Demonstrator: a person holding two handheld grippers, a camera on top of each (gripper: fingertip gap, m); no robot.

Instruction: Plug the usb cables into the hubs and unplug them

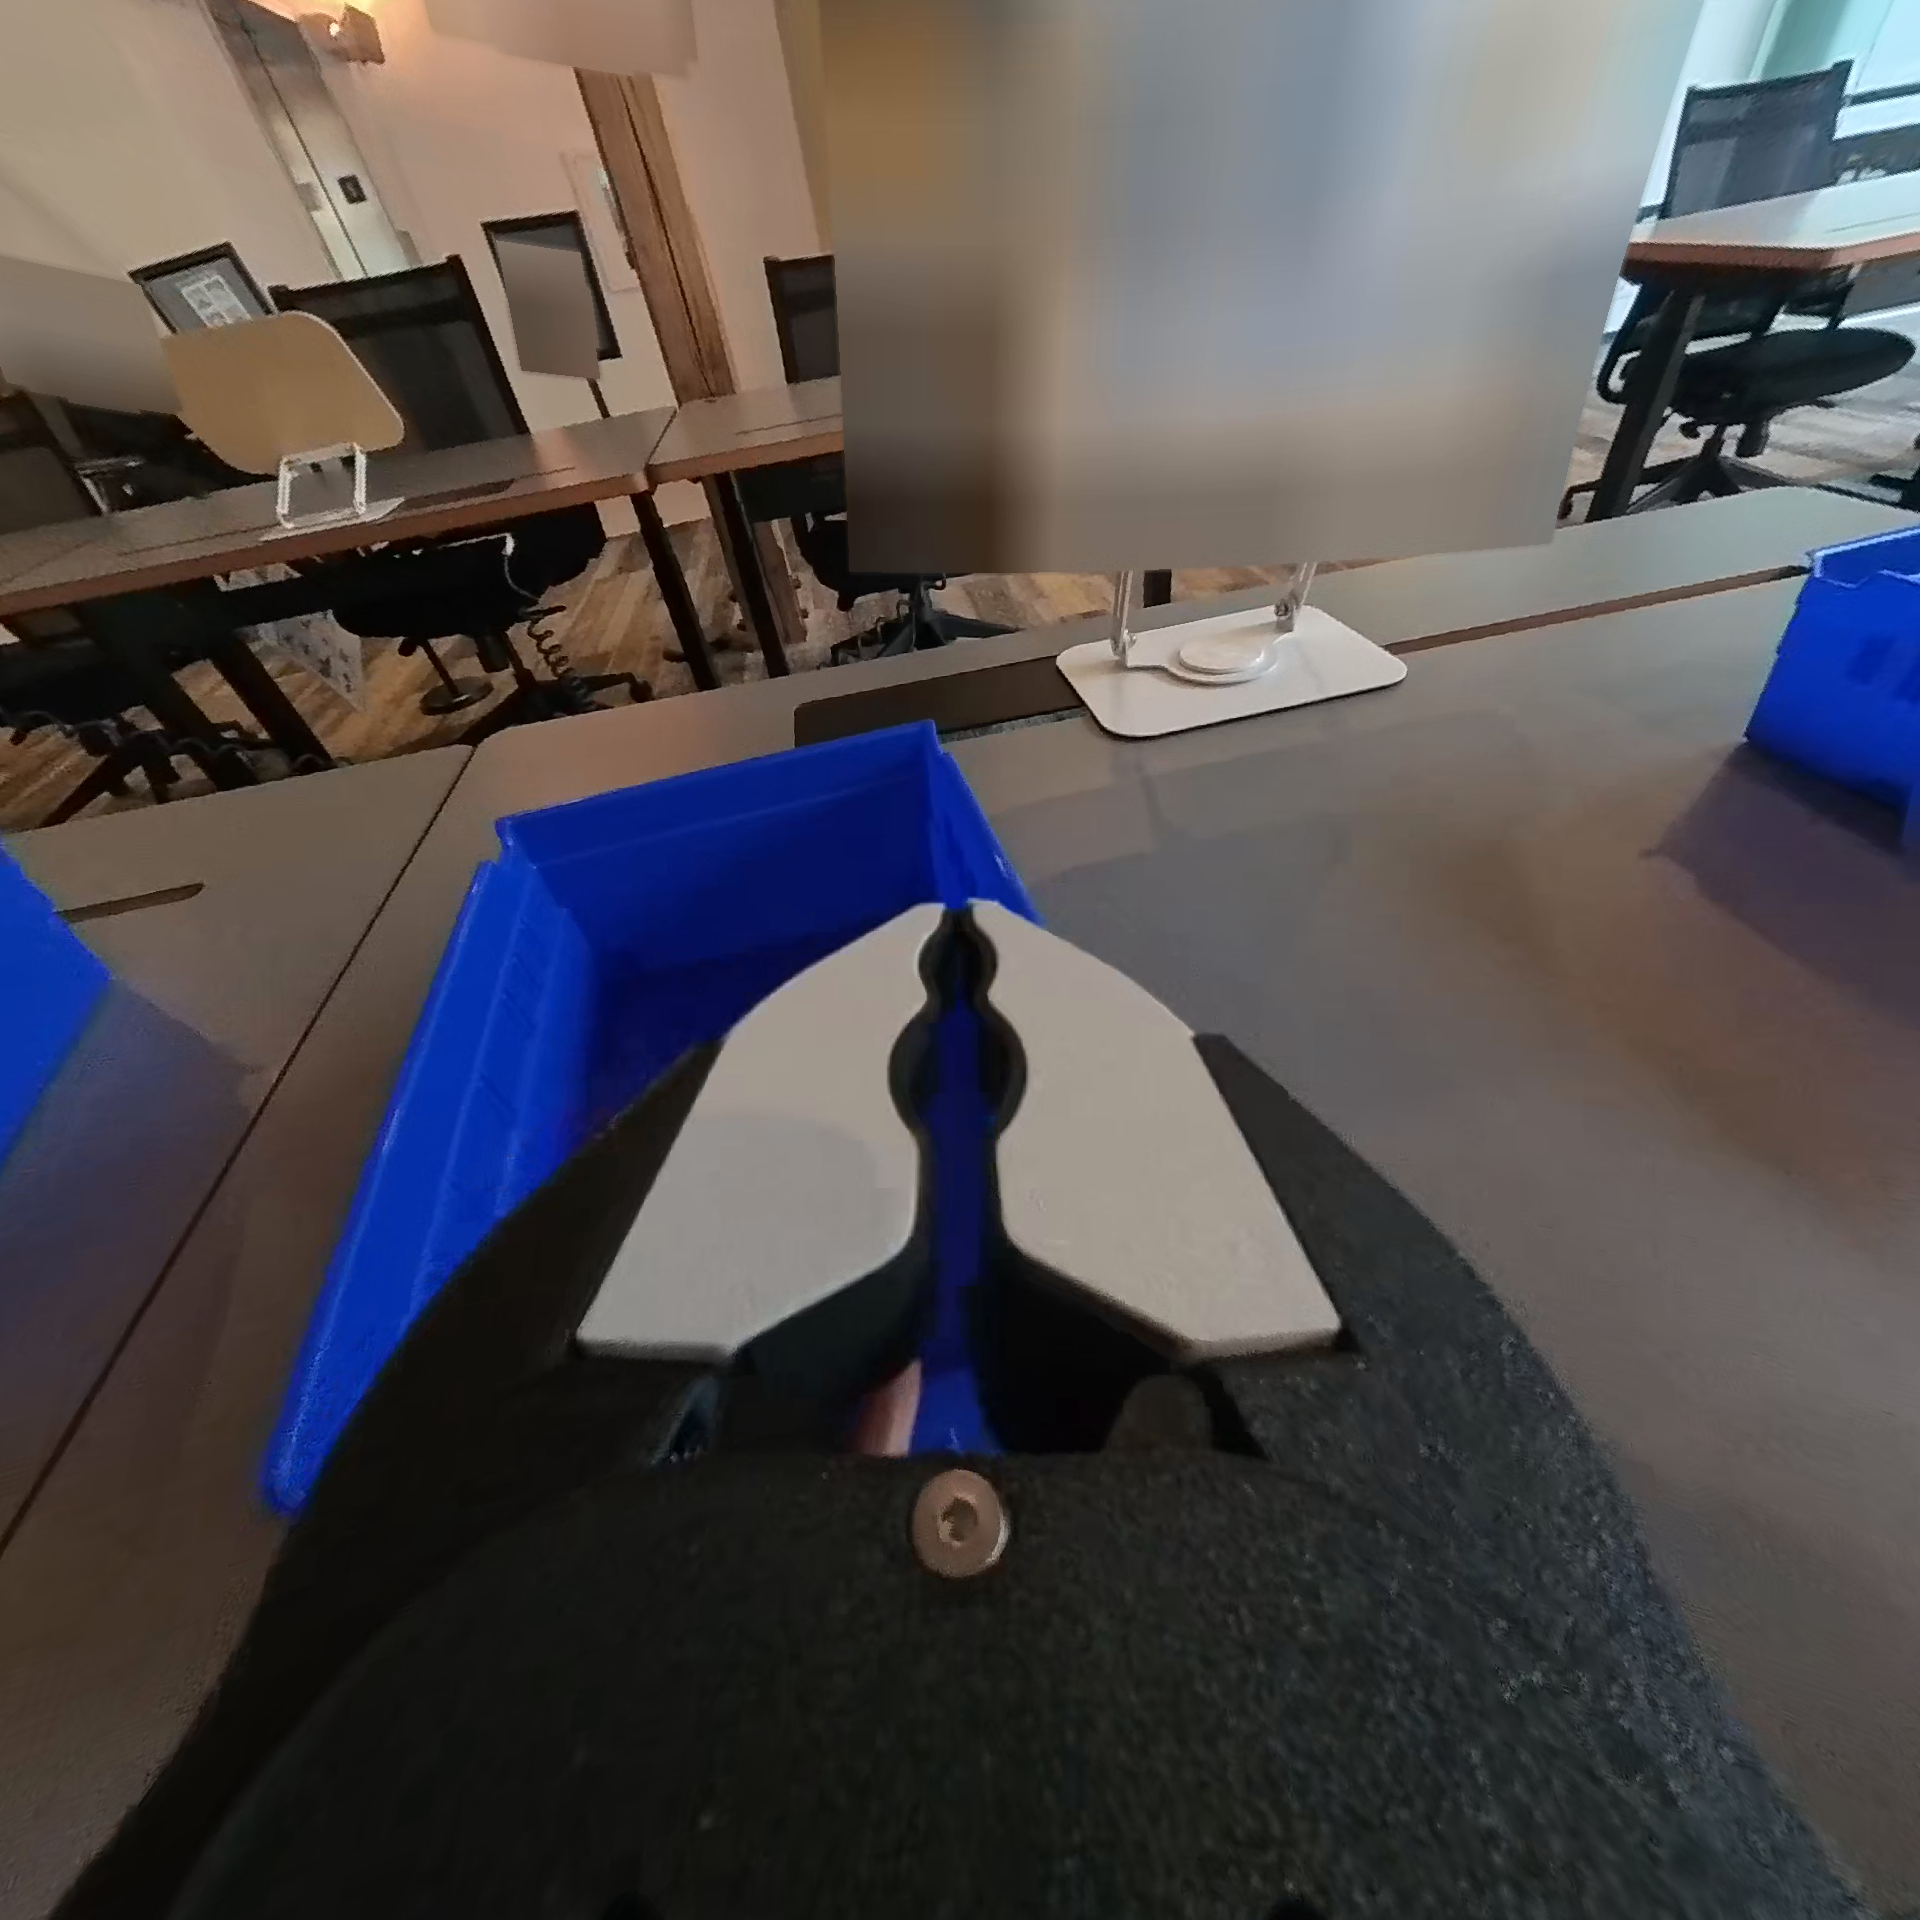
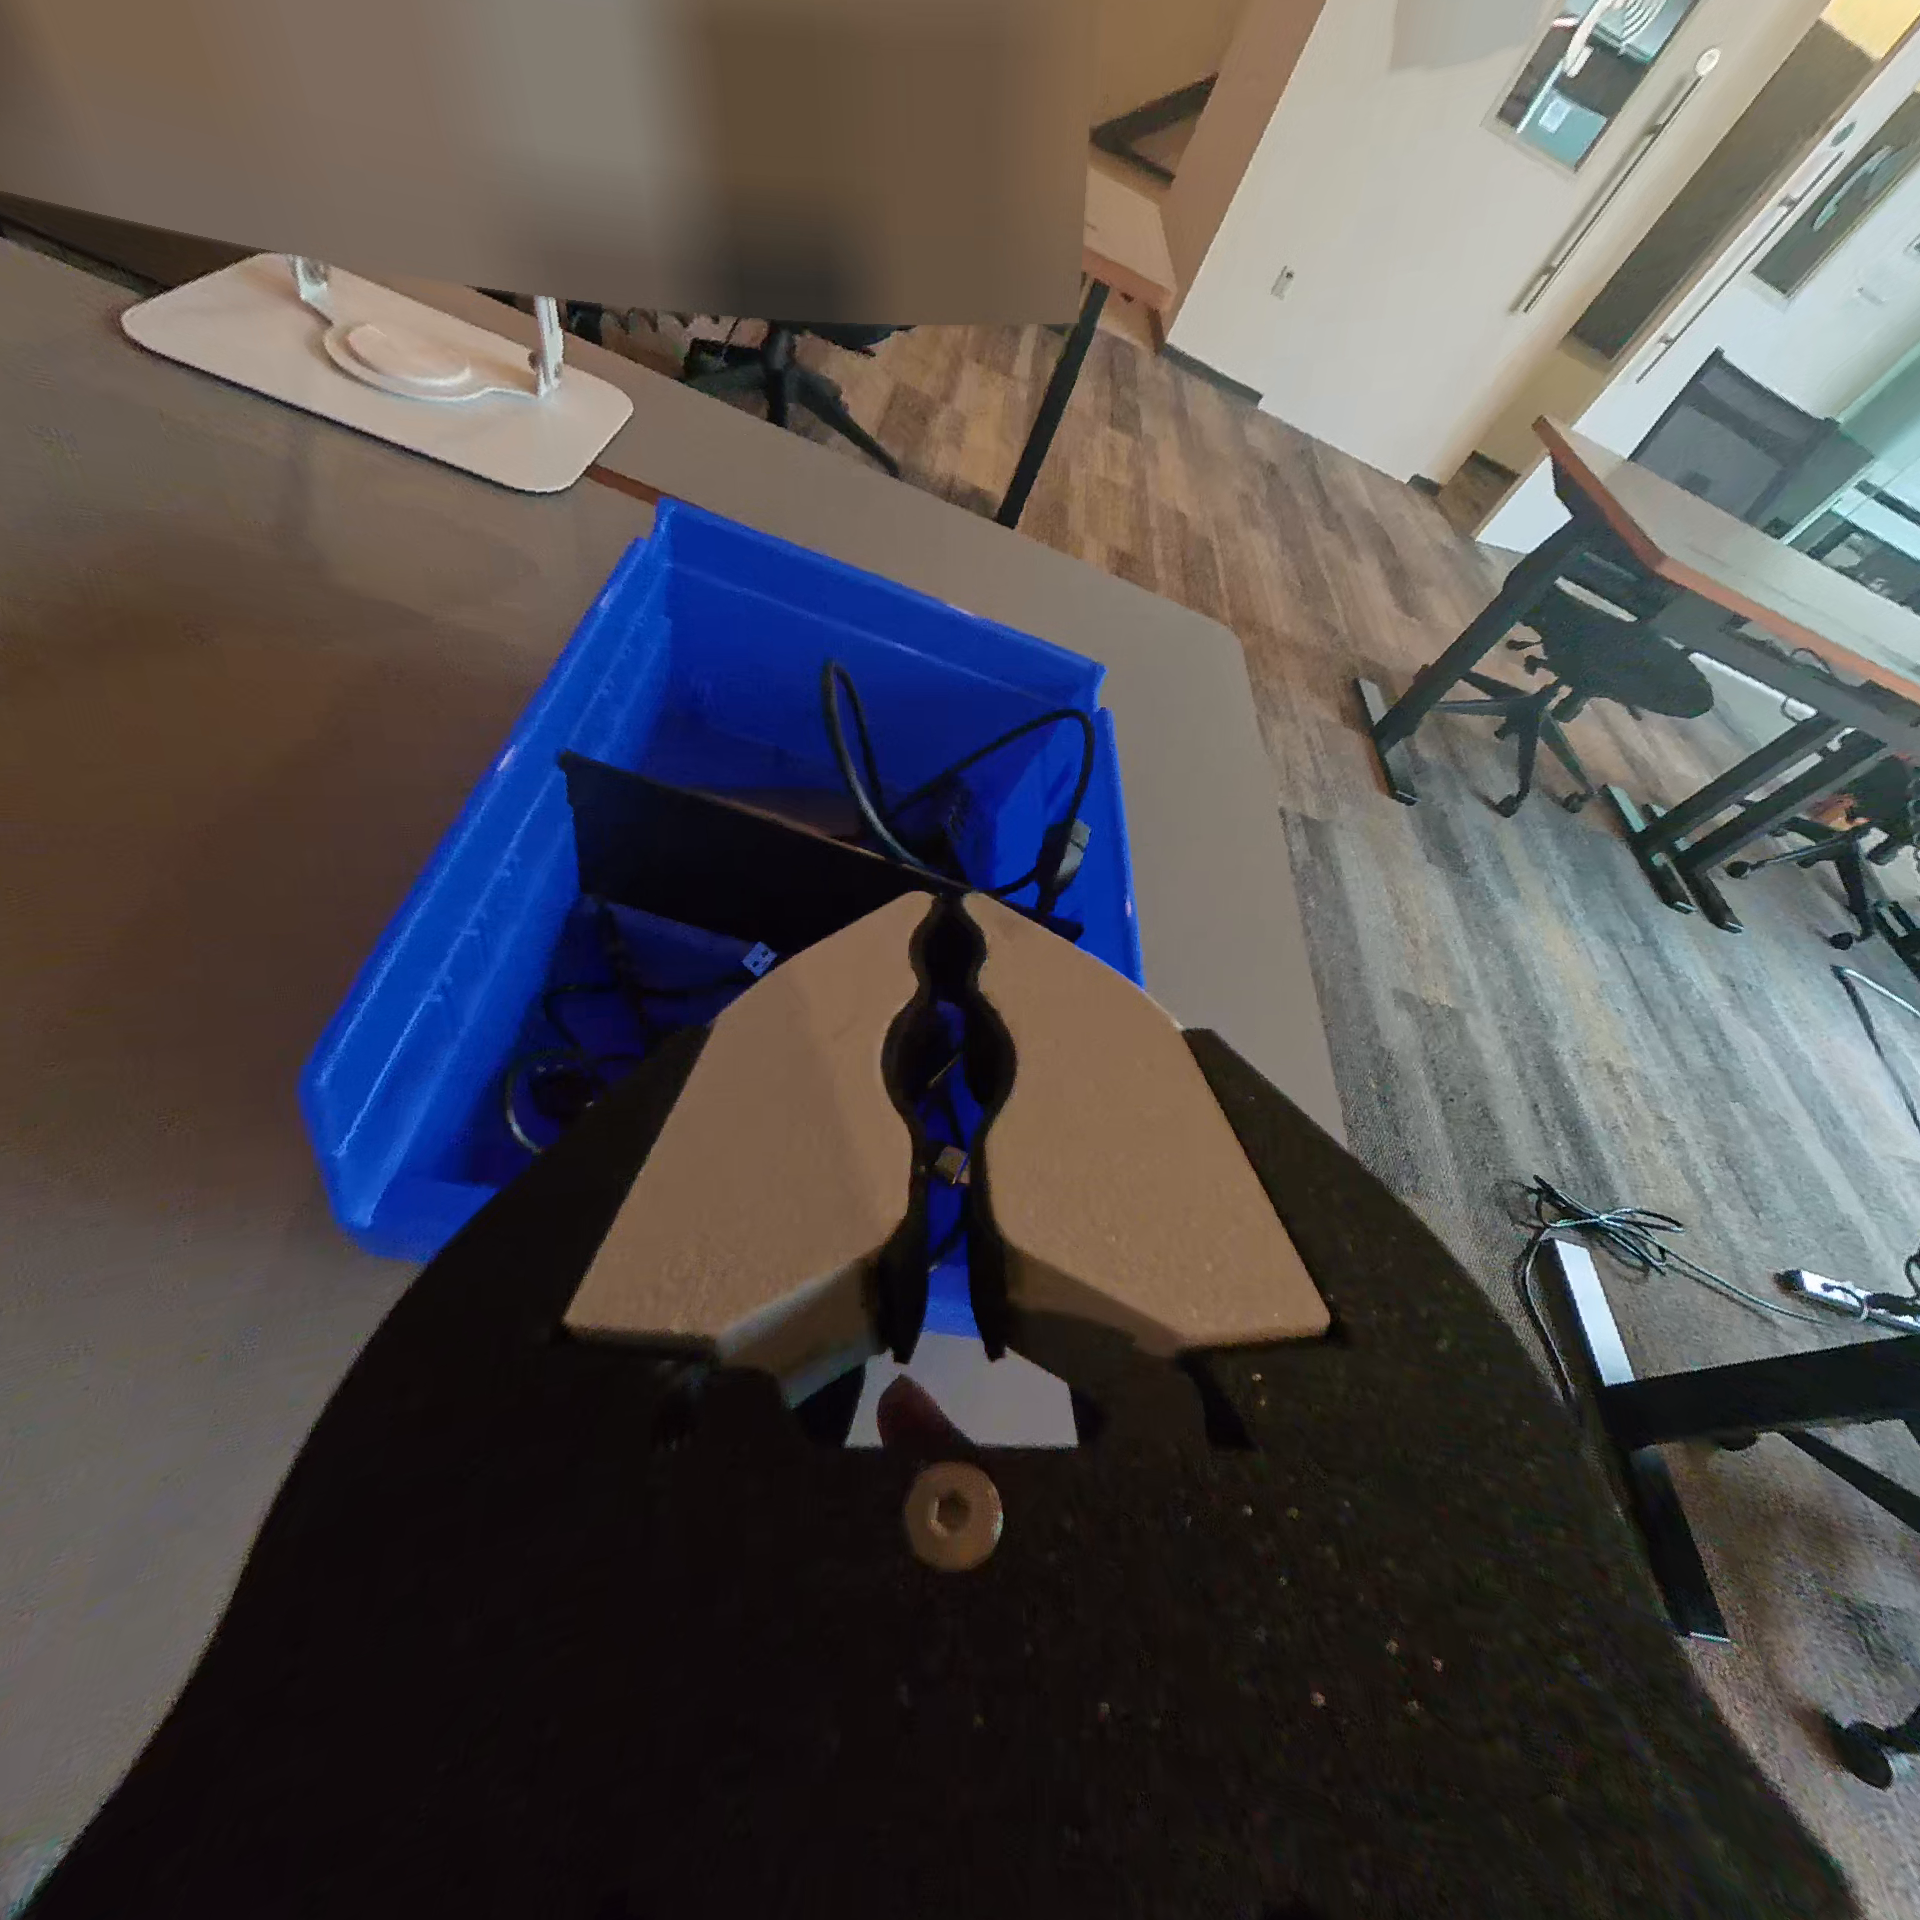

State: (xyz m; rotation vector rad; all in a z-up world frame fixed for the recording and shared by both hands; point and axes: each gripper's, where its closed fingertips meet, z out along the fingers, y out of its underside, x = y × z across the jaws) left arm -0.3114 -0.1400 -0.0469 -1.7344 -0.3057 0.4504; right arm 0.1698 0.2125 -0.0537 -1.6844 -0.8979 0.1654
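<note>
In the left wrist view my left gripper (image 1: 961, 914) is shut, its grey fingertips meeting above a blue bin (image 1: 727, 831); the part of the bin's inside that shows is bare. In the right wrist view my right gripper (image 2: 948, 902) is shut above another blue bin (image 2: 468, 914). A black divider (image 2: 707, 842) splits this bin. Black USB cables (image 2: 862, 769) lie looped in it, with a plug (image 2: 762, 958) in the near part and another plug (image 2: 1075, 842) by the right wall. A third plug (image 2: 951, 1164) shows below through the slot between the fingers. No hub can be made out.
A white monitor stand base (image 1: 1236, 665) sits at the back of the dark table and also shows in the right wrist view (image 2: 384, 374). More blue bins stand at the right (image 1: 1849, 665) and the left edge (image 1: 42, 1039). The table's right edge (image 2: 1278, 831) drops to the floor. The tips of one gripper are about 60 cm away from the tips of the other.
</note>
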